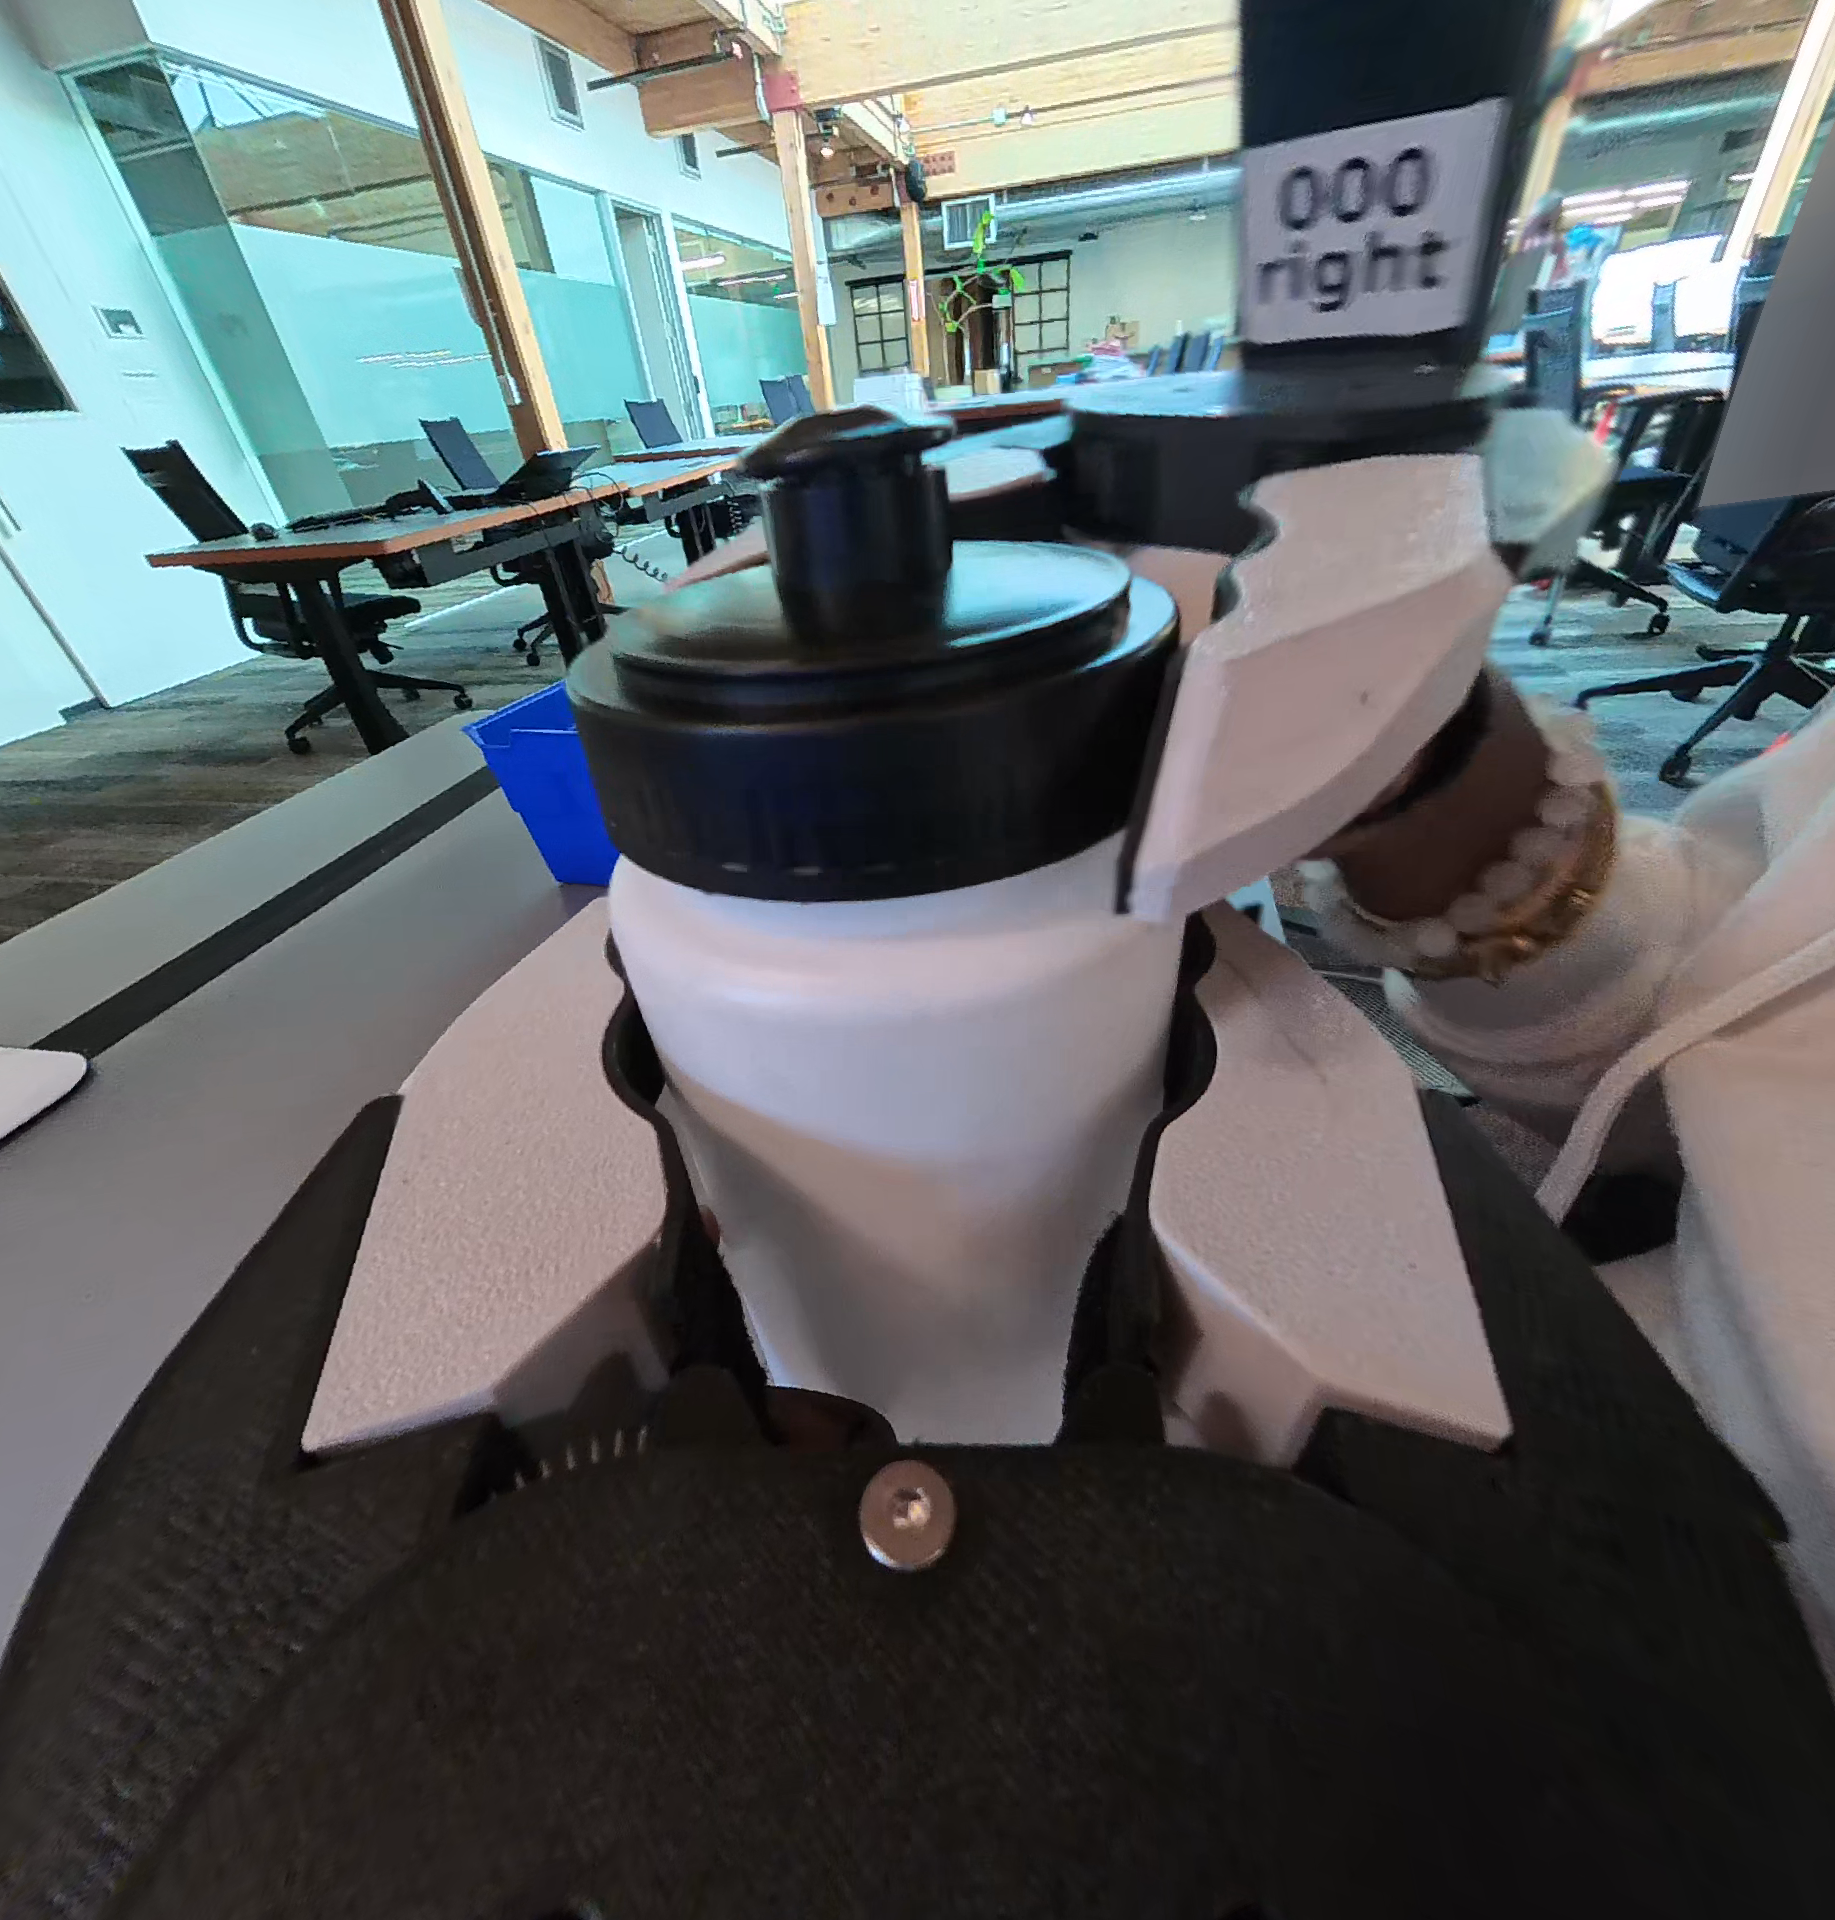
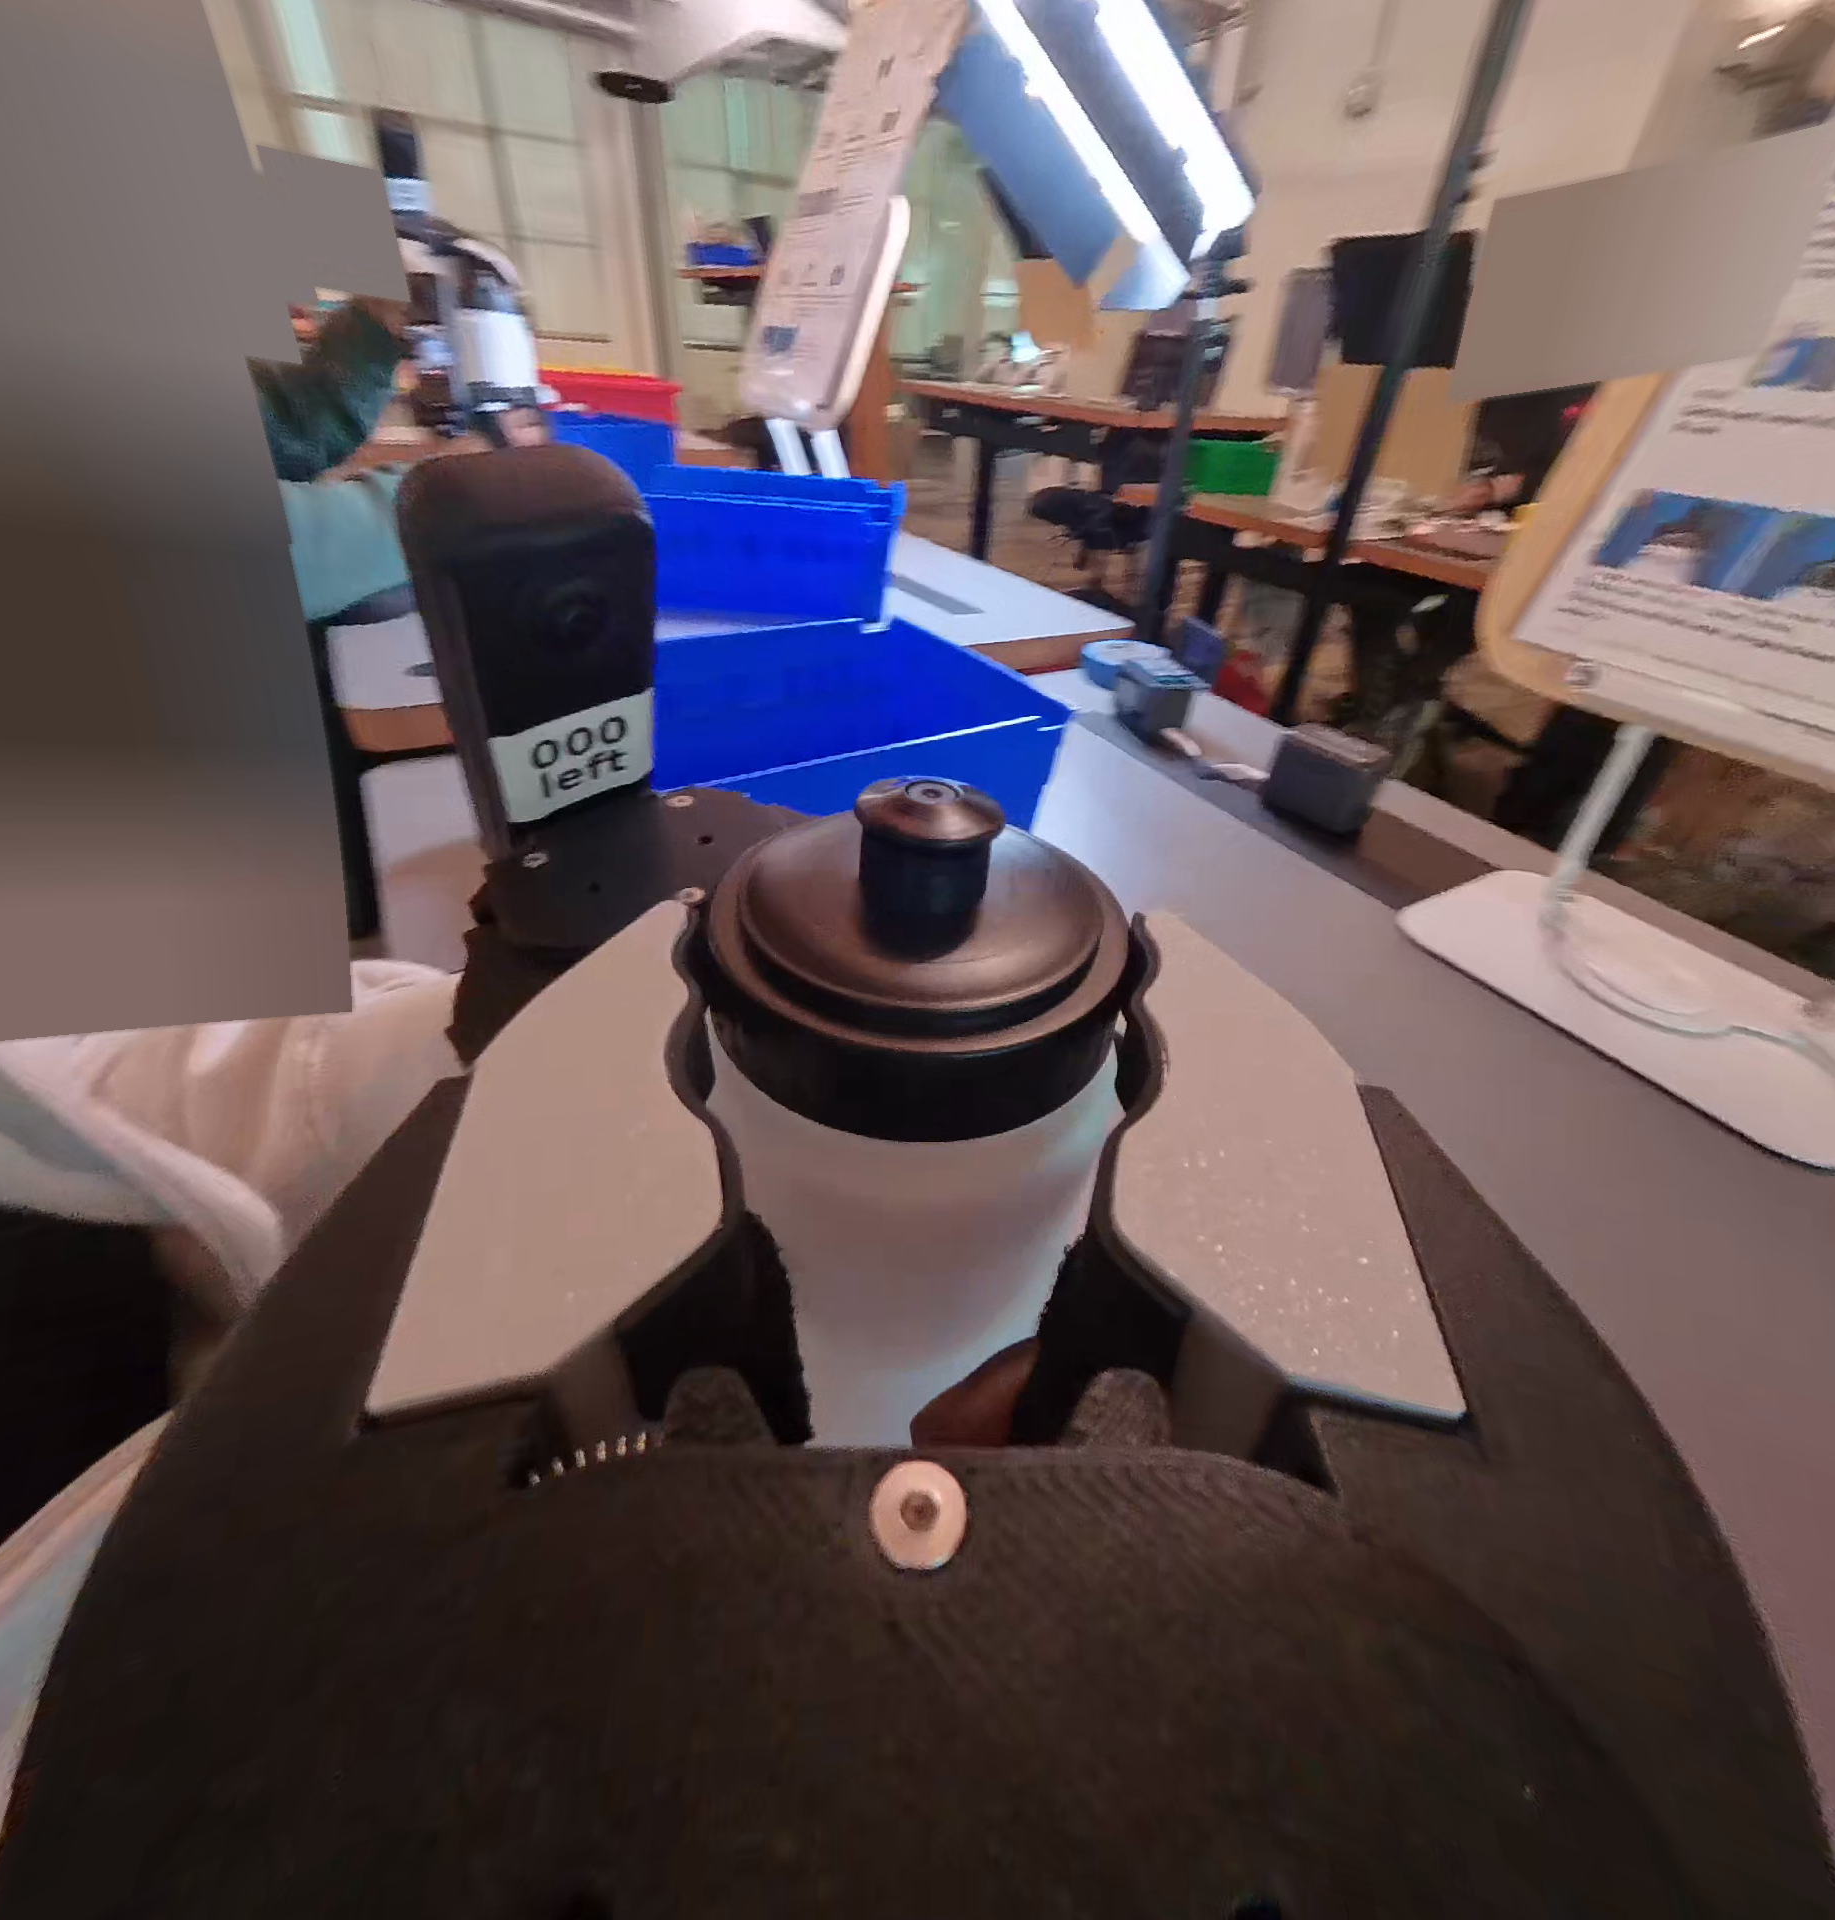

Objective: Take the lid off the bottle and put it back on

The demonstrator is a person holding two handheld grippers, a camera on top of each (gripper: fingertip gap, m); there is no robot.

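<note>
A white bottle (image 1: pixel 892 1091) with a black screw lid (image 1: pixel 871 727) and a pull spout stands upright between my left gripper's (image 1: pixel 908 961) fingers. The left gripper is shut on the bottle's body just under the lid. In the right wrist view my right gripper (image 2: pixel 913 966) is shut on the lid (image 2: pixel 918 997), one finger on each side of its rim, with the bottle (image 2: pixel 923 1247) below. One of its fingers (image 1: pixel 1308 717) presses on the lid's right side in the left wrist view. The lid sits on the bottle's neck.
The dark grey table (image 2: pixel 1515 1299) carries blue bins (image 2: pixel 840 707), small grey boxes (image 2: pixel 1318 779) and a white stand base (image 2: pixel 1619 987) holding a board. A blue bin (image 1: pixel 539 779) sits behind the bottle. A person's wrist with bracelets (image 1: pixel 1495 883) is at the right. The grippers' ends are close to 6 centimetres from one another.
</note>
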